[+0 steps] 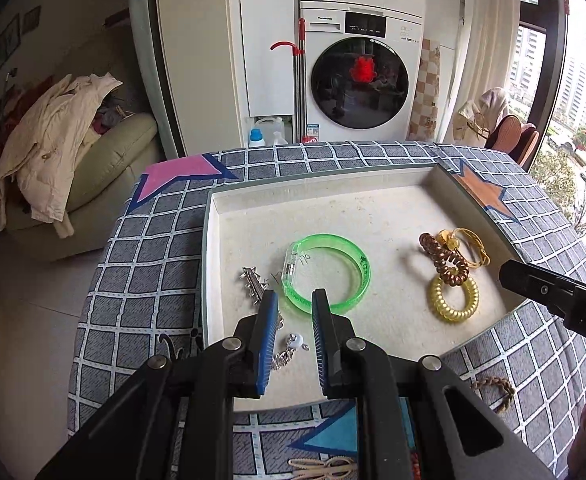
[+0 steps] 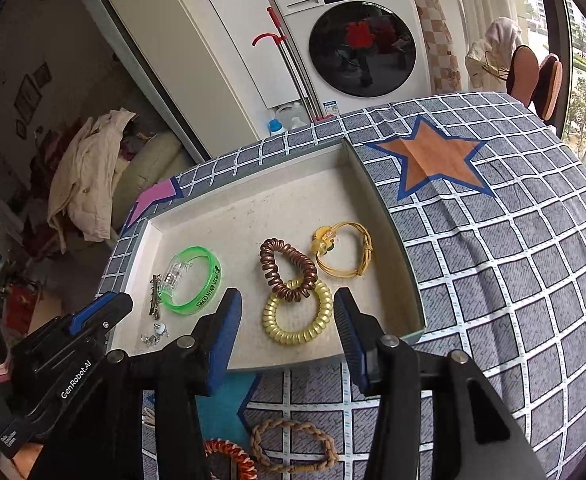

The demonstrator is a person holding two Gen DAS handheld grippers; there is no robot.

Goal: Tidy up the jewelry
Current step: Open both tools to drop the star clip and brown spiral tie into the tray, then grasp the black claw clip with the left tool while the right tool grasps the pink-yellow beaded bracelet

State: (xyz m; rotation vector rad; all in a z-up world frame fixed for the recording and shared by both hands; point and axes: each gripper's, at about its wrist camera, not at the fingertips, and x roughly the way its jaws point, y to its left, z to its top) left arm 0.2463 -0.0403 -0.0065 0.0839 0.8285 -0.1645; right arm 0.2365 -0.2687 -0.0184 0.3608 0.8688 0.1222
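A white tray (image 1: 213, 240) lies on the checked cloth. In it are a green bangle (image 1: 357, 256), a silver clip (image 1: 253, 284), a silver chain (image 1: 293, 344), a brown coil tie (image 1: 445, 260) linked through a yellow coil tie (image 1: 453, 300), and a yellow cord bracelet (image 1: 473, 248). My left gripper (image 1: 295, 300) hangs open above the near side of the bangle (image 2: 203, 302), holding nothing. My right gripper (image 2: 288, 300) stands open above the yellow coil (image 2: 293, 336), its pads clear of it. The brown coil (image 2: 277, 248) and cord bracelet (image 2: 357, 272) lie just beyond.
On the cloth in front of the tray lie a braided brown bracelet (image 2: 293, 424), an orange coil (image 2: 229, 452) and beige hair ties (image 1: 321, 468). Beyond the table stand a washing machine (image 1: 361, 80) and a sofa with clothes (image 1: 53, 152). A window is at the right.
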